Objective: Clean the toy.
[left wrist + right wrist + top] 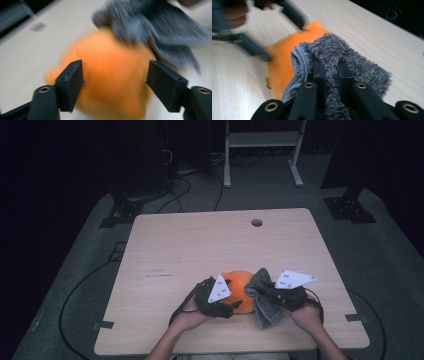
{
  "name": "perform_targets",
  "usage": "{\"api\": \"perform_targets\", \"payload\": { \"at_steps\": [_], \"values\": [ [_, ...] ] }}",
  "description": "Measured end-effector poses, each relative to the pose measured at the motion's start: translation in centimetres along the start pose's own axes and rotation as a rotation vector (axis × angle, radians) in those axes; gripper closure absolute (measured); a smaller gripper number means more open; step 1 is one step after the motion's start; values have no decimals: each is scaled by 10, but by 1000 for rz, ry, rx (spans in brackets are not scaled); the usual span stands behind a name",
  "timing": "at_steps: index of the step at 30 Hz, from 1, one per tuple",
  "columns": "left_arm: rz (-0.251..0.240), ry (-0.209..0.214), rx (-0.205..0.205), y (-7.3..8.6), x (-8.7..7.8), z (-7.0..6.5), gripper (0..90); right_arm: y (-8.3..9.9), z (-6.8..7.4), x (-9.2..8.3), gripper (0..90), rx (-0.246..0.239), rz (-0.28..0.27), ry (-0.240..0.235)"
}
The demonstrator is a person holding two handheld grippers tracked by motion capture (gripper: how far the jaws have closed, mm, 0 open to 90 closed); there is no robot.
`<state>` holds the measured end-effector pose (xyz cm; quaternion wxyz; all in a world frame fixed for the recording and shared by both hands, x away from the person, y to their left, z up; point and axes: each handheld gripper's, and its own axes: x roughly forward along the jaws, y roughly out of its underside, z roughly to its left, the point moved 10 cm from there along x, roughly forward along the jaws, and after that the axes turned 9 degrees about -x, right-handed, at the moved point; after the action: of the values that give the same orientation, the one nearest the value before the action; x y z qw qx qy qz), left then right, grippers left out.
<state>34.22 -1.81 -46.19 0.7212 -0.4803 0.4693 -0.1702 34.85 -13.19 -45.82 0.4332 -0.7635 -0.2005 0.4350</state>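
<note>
The orange cloth (241, 289) lies on the table (190, 245) near the front edge, the grey cloth (342, 60) just touching it. The right gripper (331, 72) pinches the grey cloth tightly. The left gripper (115, 82), half open, straddles the orange cloth without pressing it. The next move, I think, is closing on it.

High view: dim, room beyond the table (165, 245) near black; tabletop evenly lit from above, soft shadows only, no glare; pic soft & grainy. Left gripper view: bright but heavy motion blur on the orange thing (110, 82) & grey cloth (160, 27); the jaws sharp. Right gripper view: cloth (337, 53) sharp near the jaws, far left smeared.
</note>
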Motion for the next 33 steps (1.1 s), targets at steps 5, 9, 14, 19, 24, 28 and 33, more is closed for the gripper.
{"api": "perform_targets", "payload": {
  "at_steps": [5,9,14,19,24,28,33],
  "values": [
    [63,30,-18,14,7,1,374,-5,9,7,803,-34,-4,-24],
    [80,29,-56,19,6,8,397,11,-3,5,803,2,19,8],
    [95,3,-124,25,7,20,408,18,-12,-4,803,56,13,26],
    [87,13,-183,28,7,28,407,-4,11,3,803,2,-31,-47],
    [87,7,-199,29,6,32,396,11,3,11,803,16,30,-35],
    [90,3,-204,29,7,32,363,19,-11,1,803,84,42,-3],
    [90,1,-195,29,9,30,364,-4,-4,-3,801,90,-50,-43]
  ]
}}
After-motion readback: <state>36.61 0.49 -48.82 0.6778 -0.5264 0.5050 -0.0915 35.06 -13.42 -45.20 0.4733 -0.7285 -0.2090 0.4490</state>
